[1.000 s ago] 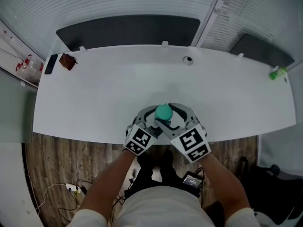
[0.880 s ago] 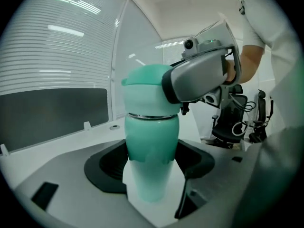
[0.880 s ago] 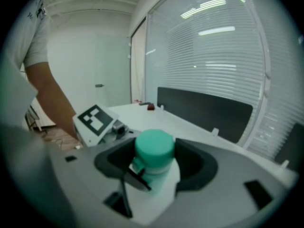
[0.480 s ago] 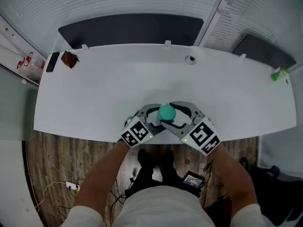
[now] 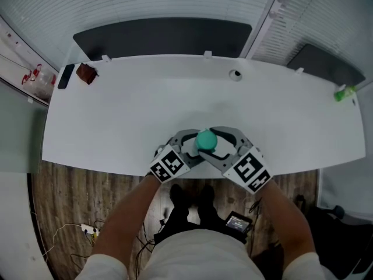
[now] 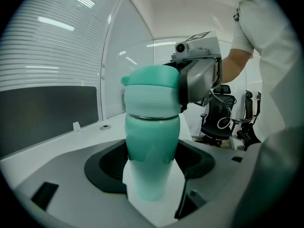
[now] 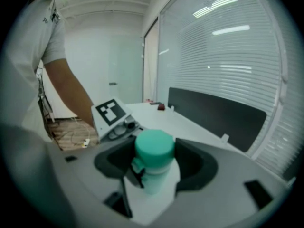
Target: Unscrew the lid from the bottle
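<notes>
In the head view only the lid (image 5: 205, 139) shows; the left gripper (image 5: 195, 145) and right gripper (image 5: 216, 144) cover the bottle (image 6: 151, 160) beneath. Its foot is hidden behind the left gripper's body. The green thing (image 5: 342, 91) and brown thing (image 5: 86, 73) near the table's (image 5: 116, 115) far ends are too small to tell.

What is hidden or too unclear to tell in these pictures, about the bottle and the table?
1. Head view: the lid, the left gripper and the right gripper cover the sides of the bottle.
2. All views: the threads sit inside the lid, so its looseness cannot be told.
3. Head view: the green thing at the right end of the table is too small to name.
</notes>
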A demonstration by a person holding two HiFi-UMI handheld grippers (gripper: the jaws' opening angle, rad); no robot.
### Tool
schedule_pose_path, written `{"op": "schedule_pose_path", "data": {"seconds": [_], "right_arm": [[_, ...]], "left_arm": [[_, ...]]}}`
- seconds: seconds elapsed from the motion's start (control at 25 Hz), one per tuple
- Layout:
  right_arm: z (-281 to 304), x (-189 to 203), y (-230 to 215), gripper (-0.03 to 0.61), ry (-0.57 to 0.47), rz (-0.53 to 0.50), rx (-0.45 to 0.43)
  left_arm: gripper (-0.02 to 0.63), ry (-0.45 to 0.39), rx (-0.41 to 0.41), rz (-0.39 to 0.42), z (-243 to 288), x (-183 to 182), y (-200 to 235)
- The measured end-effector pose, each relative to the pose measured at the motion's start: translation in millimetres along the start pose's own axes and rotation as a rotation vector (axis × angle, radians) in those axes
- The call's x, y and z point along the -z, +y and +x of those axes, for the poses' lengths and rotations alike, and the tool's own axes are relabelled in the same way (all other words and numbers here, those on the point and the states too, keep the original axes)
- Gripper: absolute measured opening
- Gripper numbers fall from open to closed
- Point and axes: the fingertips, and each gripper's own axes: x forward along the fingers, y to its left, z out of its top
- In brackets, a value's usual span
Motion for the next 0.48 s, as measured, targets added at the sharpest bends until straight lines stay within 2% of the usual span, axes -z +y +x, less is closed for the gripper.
{"op": "schedule_pose_path", "data": {"seconds": [0.48], "right_arm": [[-1.1,-0.2,-1.0,0.281,-0.009,0.014,0.046]], "left_arm": [[0.313,0.002,-0.003,-0.003,0.7,0.4,0.1]]}}
